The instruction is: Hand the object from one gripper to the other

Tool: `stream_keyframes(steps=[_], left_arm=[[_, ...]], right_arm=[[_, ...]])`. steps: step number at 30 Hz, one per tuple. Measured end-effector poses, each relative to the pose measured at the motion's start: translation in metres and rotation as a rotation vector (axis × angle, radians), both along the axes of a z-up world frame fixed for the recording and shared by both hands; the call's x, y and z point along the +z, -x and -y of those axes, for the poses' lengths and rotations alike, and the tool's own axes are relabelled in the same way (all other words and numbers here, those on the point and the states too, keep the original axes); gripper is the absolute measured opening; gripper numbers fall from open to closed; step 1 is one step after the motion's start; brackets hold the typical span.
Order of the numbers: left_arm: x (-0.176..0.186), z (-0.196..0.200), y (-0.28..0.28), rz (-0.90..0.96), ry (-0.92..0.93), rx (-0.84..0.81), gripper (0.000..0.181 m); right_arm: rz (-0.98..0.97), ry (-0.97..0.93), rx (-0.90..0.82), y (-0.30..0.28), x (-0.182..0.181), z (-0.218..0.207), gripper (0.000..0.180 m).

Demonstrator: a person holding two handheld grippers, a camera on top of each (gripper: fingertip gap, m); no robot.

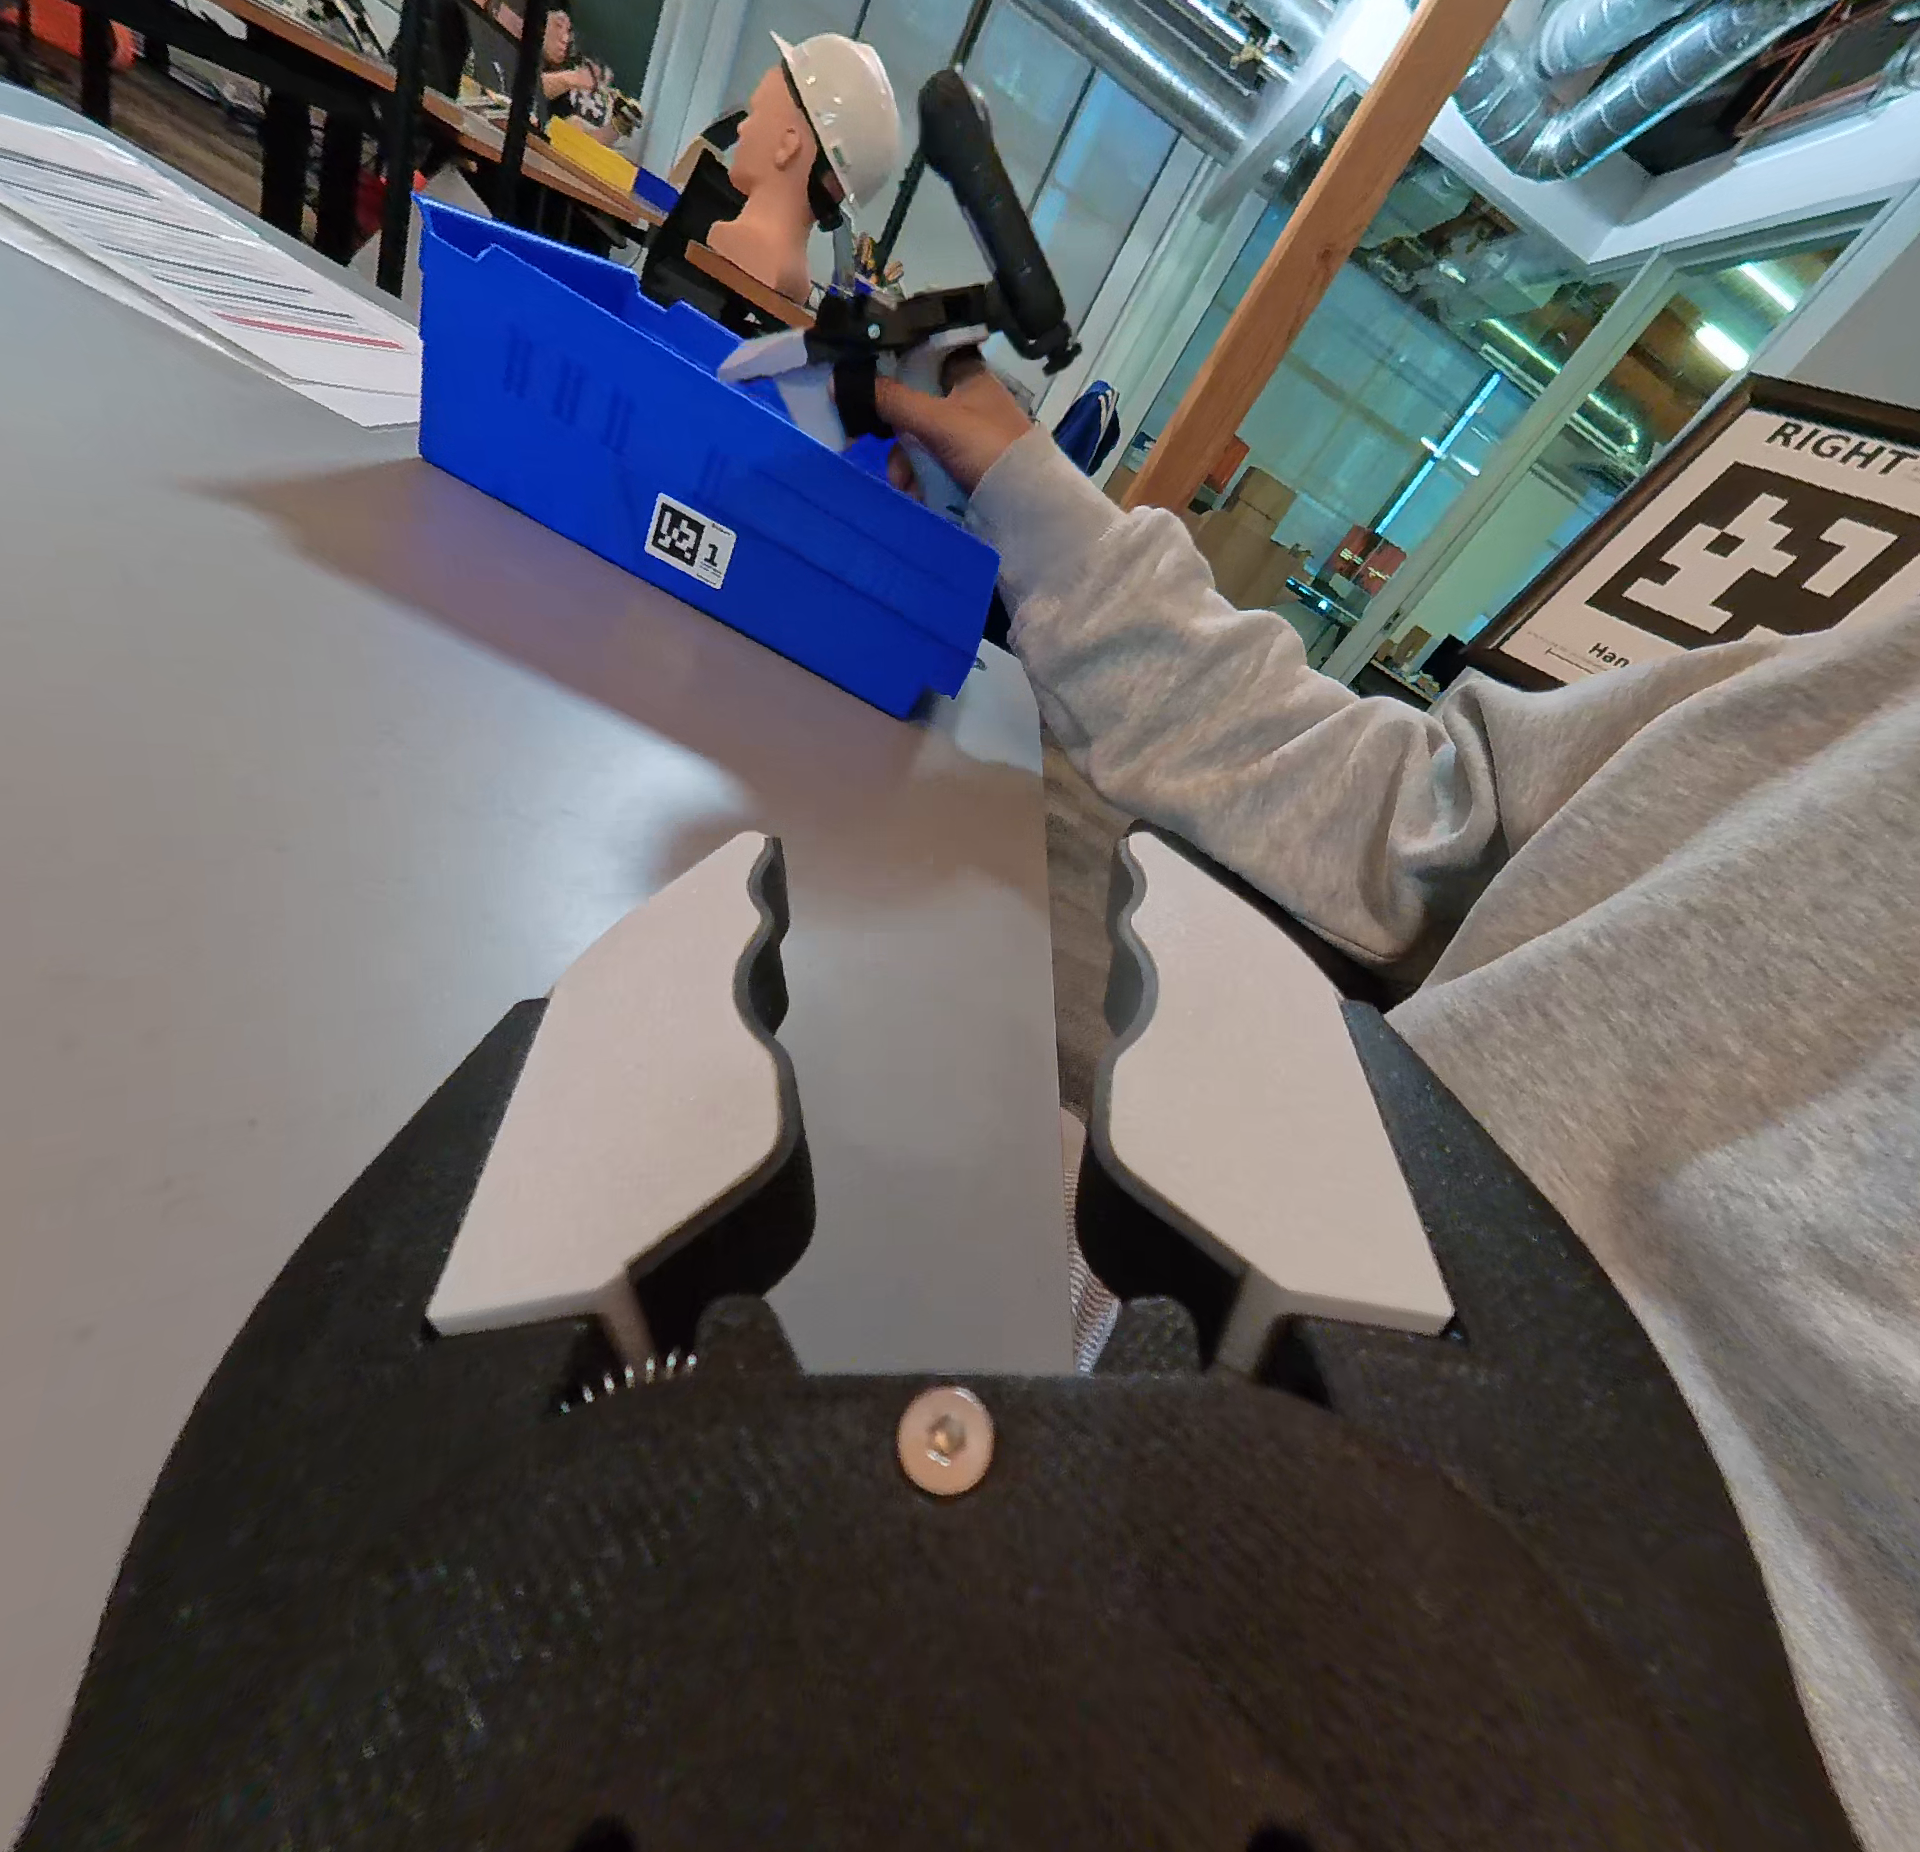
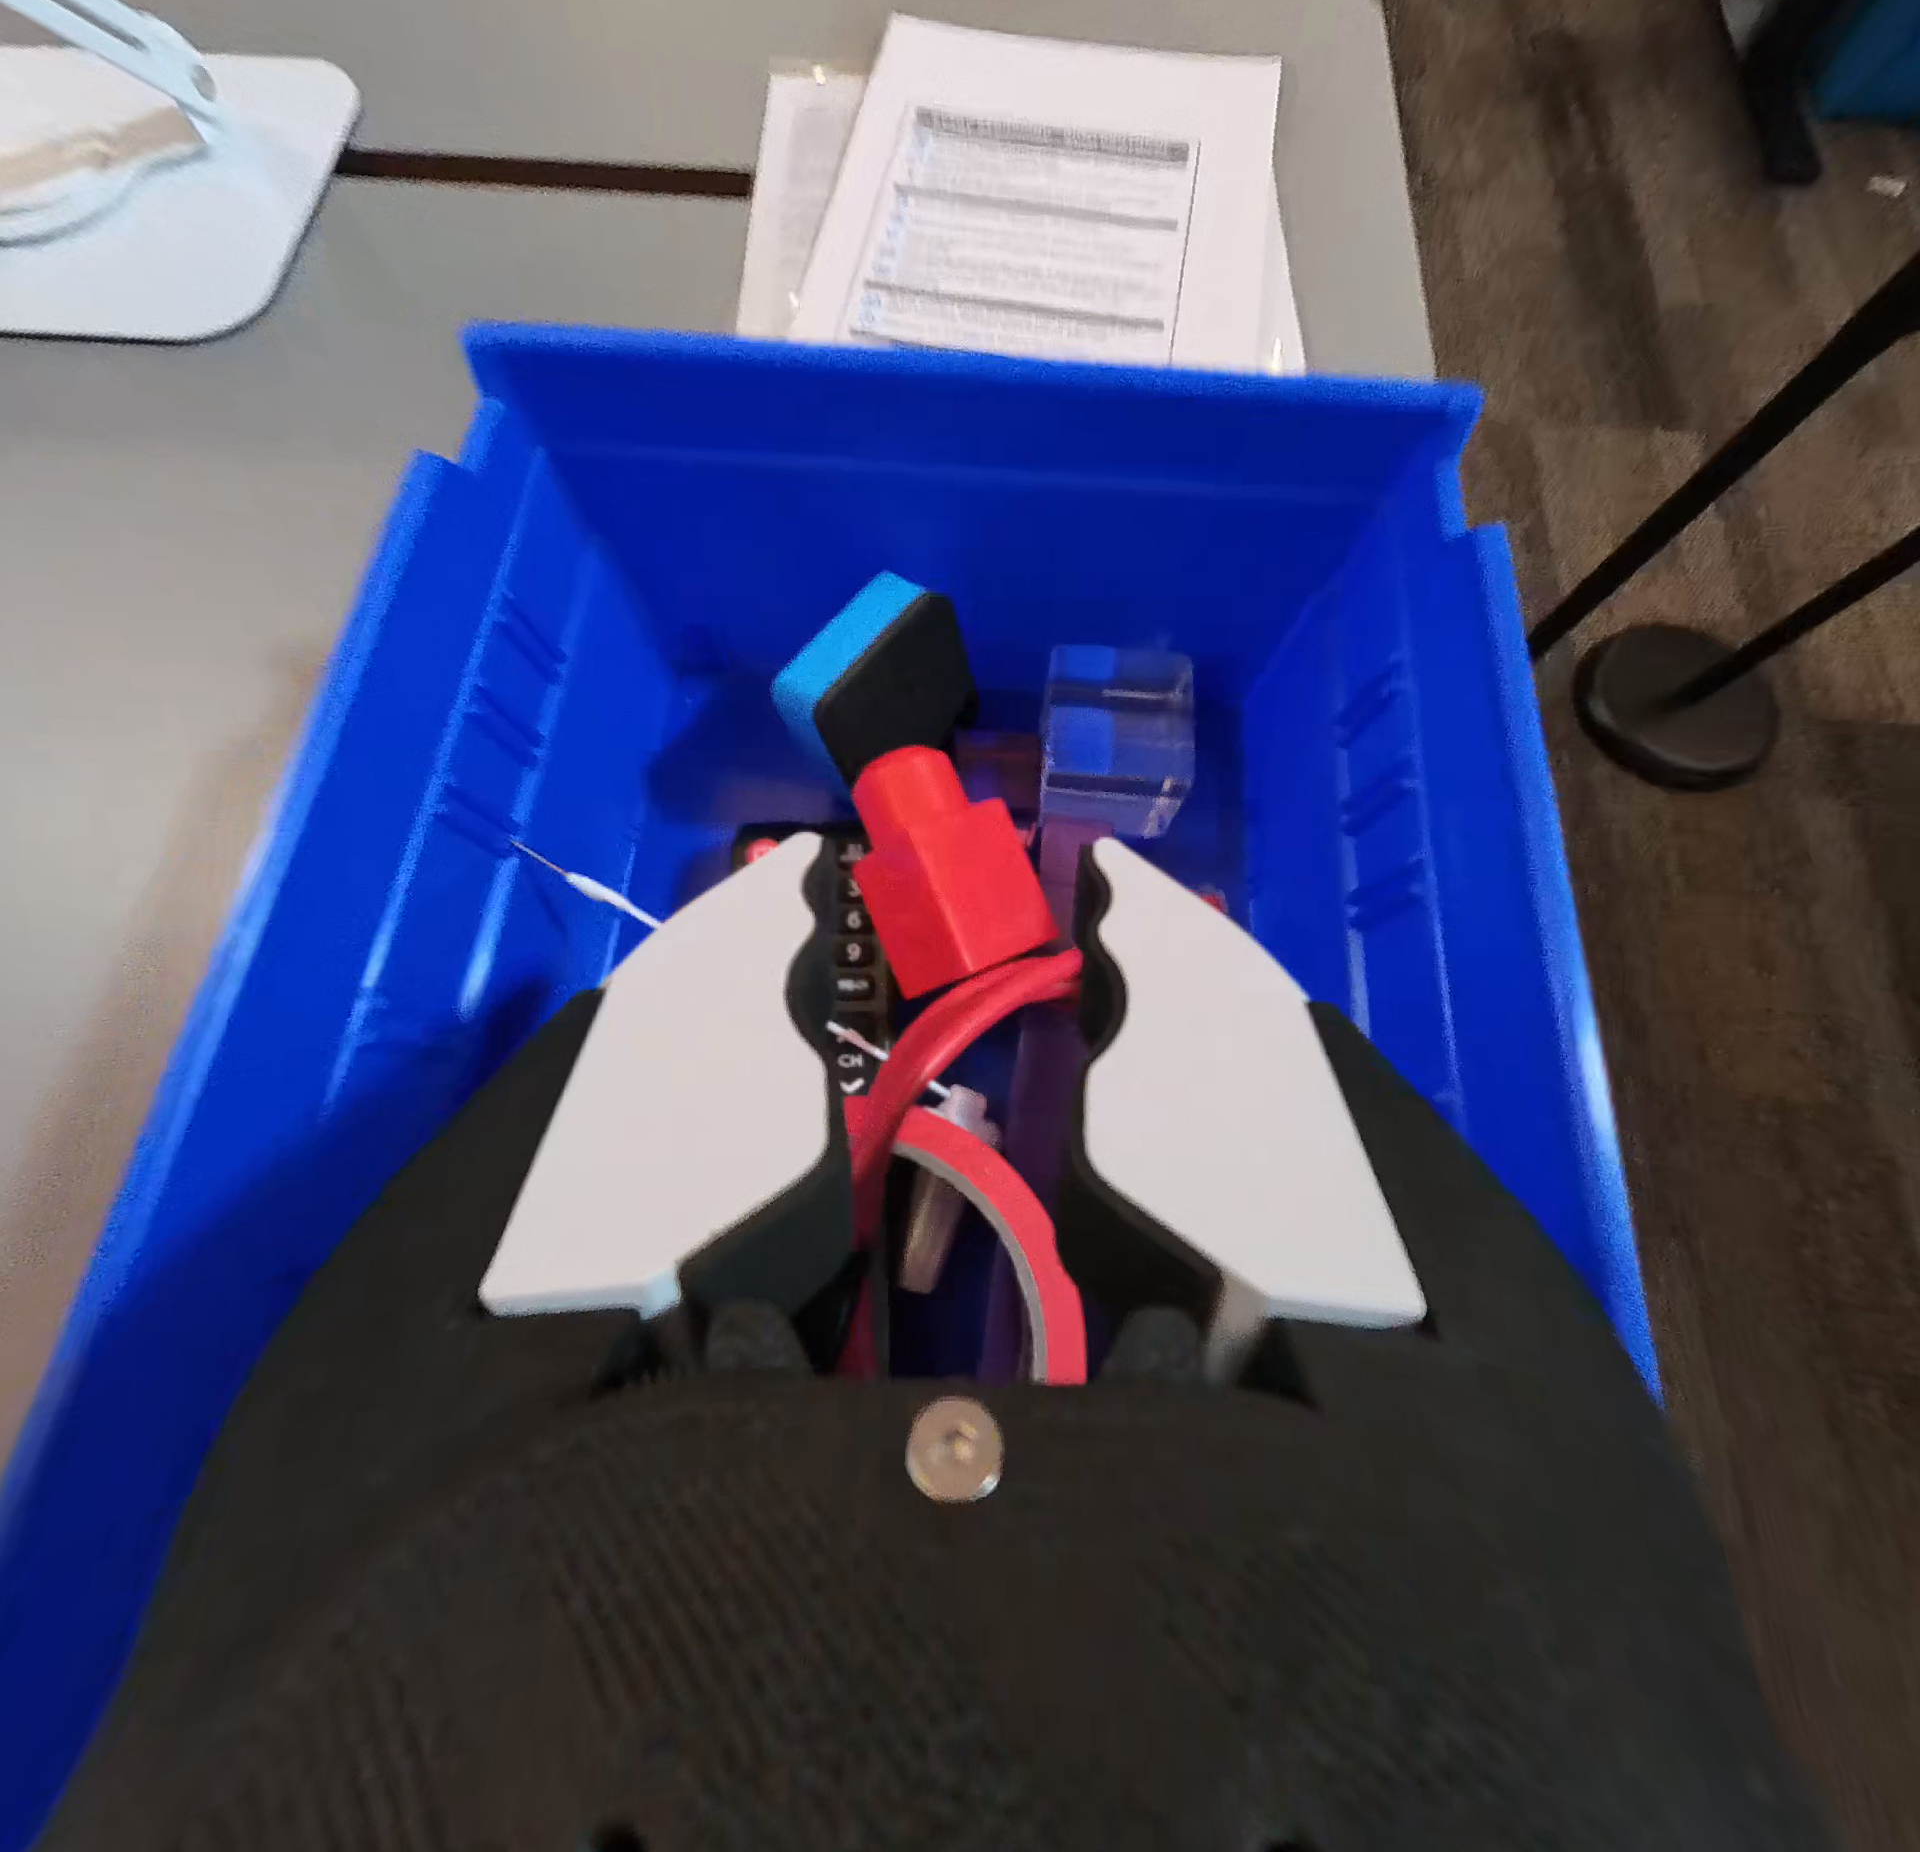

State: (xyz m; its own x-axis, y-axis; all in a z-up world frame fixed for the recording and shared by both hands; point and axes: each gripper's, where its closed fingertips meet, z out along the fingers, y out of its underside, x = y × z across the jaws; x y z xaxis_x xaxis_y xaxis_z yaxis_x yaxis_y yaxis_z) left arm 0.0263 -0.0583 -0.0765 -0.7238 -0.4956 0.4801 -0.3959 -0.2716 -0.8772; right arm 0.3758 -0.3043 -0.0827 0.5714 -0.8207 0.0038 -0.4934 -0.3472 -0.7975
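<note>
Left gripper [image 1: 948, 872] low over grey bench [image 1: 312, 867], jaws apart, nothing between them, pointed toward bench's right edge. Right gripper [image 2: 940, 883] over blue bin [image 2: 499, 722], jaws spread, not clamped on anything; seen far off in left wrist view as right gripper [image 1: 774, 363] dipping into blue bin [image 1: 623, 452], fingertips partly hidden behind bin wall, held by hand [image 1: 951, 420] in grey sleeve [image 1: 1195, 659]. Bin contents crowded and motion-blurred: red block-shaped connector [image 2: 951, 893] with red cable [image 2: 935, 1044] looping below, lying between the right jaws but not visibly pinched; blue-and-black foam piece [image 2: 878, 670] just beyond it; clear plastic cube [image 2: 1120, 737] to the right; black remote with buttons [image 2: 852, 955] mostly hidden under left finger; roll of red tape [image 2: 1023, 1241] near, partly cut off by gripper body; thin white tie [image 2: 582, 883] against left wall; purple strip [image 2: 1044, 1075] hard to identify. Which item is the task object: cannot tell. Printed papers [image 2: 1039, 213] beyond bin, white lamp base [image 2: 156, 202] far left, cut off. Mannequin head with white hard hat [image 1: 821, 140] in background of left wrist view.
</note>
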Motion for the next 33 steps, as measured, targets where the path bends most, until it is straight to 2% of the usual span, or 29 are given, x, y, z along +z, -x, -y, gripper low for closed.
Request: stream_keyframes(steps=[1, 6, 9, 12, 15, 19, 22, 24, 33], left_arm=[[0.000, 0.001, 0.000, 0.000, -0.002, -0.002, 0.060], [-0.001, 0.000, -0.001, -0.008, 0.006, -0.003, 0.059], [0.000, -0.002, -0.002, -0.014, 0.020, 0.004, 0.059], [0.000, -0.003, -0.003, -0.012, 0.022, 0.010, 0.059], [0.000, -0.004, -0.002, 0.004, 0.001, 0.016, 0.059], [0.002, -0.008, -0.002, 0.056, -0.047, 0.036, 0.051], [0.005, -0.013, -0.002, 0.102, -0.073, 0.041, 0.028], [0.005, -0.015, -0.003, 0.101, -0.068, 0.040, 0.018], [0.008, -0.042, -0.016, 0.100, -0.077, 0.163, 0.000]], right_arm=[[0.028, -0.012, 0.010, 0.003, 0.010, -0.003, 0.044], [0.213, -0.108, 0.171, 0.045, 0.082, -0.050, 0.041], [0.278, -0.229, 0.371, 0.096, 0.121, -0.106, 0.039], [0.241, -0.417, 0.610, 0.166, 0.134, -0.166, 0.037], [0.202, -0.517, 0.727, 0.218, 0.110, -0.208, 0.038], [0.253, -0.320, 0.809, 0.251, 0.033, -0.239, 0.037], [0.225, -0.197, 0.859, 0.257, -0.006, -0.250, 0.036], [0.190, -0.218, 0.873, 0.260, -0.013, -0.256, 0.035], [0.009, -0.369, 0.894, 0.264, -0.017, -0.255, 0.037]])
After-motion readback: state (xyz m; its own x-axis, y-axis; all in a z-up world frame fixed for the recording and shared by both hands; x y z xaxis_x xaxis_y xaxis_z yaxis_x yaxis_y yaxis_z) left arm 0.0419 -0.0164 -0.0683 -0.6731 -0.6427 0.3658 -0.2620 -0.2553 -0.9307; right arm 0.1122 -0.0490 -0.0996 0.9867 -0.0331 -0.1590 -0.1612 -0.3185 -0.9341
